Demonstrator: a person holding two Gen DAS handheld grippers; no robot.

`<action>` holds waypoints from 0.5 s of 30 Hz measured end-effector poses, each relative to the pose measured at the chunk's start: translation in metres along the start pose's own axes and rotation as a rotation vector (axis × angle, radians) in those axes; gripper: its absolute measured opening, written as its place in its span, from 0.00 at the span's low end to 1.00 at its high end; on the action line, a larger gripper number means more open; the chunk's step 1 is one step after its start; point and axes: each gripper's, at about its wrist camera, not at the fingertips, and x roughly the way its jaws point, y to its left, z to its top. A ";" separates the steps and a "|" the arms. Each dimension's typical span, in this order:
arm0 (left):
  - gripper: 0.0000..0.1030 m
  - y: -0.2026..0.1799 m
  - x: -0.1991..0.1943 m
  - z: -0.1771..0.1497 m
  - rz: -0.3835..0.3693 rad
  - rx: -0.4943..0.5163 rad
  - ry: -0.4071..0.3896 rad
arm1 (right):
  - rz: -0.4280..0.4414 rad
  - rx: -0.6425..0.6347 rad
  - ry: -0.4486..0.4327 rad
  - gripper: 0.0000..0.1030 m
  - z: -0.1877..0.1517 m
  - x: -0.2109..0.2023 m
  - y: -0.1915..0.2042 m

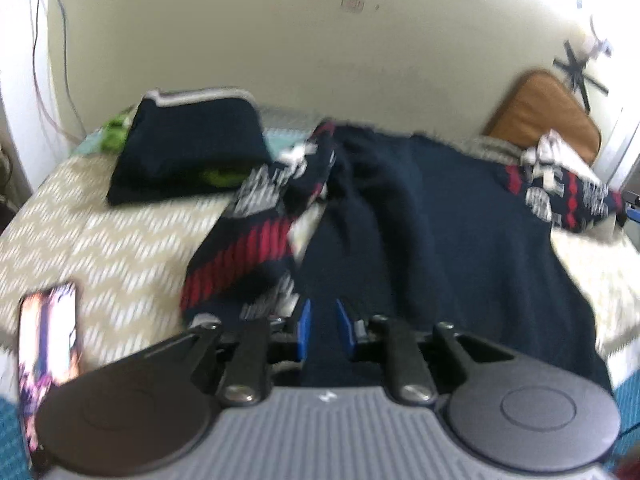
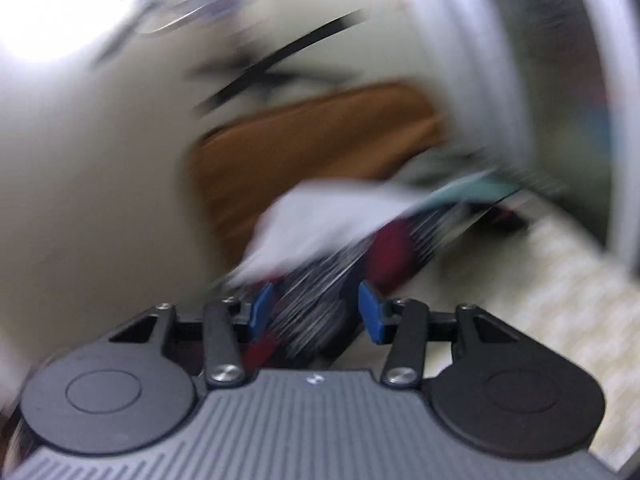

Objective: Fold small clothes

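A navy sweater (image 1: 432, 216) with red and white patterned sleeves lies spread on the bed. Its left sleeve (image 1: 248, 248) is folded in over the body, and its right sleeve (image 1: 560, 192) lies out to the far right. My left gripper (image 1: 325, 320) is at the near hem, shut on a fold of the navy cloth that runs between its blue pads. The right wrist view is badly blurred. There my right gripper (image 2: 316, 308) stands open, its pads wide apart, over the patterned sleeve (image 2: 320, 300) without pressing on it.
A folded navy garment (image 1: 188, 148) sits at the back left on the chevron bedcover (image 1: 100, 240), with something green under it. A lit phone (image 1: 48, 340) lies near the left edge. A brown cushion (image 1: 548, 112) (image 2: 312, 136) leans on the wall at the back right.
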 end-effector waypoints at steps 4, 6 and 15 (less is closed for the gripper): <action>0.19 -0.006 -0.004 -0.024 0.004 0.041 0.060 | 0.324 -0.156 0.311 0.50 -0.056 -0.029 0.033; 0.19 -0.007 -0.007 -0.033 0.009 0.061 0.076 | 0.410 -0.197 0.407 0.49 -0.082 -0.046 0.043; 0.27 0.009 -0.043 -0.067 0.119 0.053 0.090 | 0.443 -0.191 0.575 0.49 -0.129 -0.090 0.048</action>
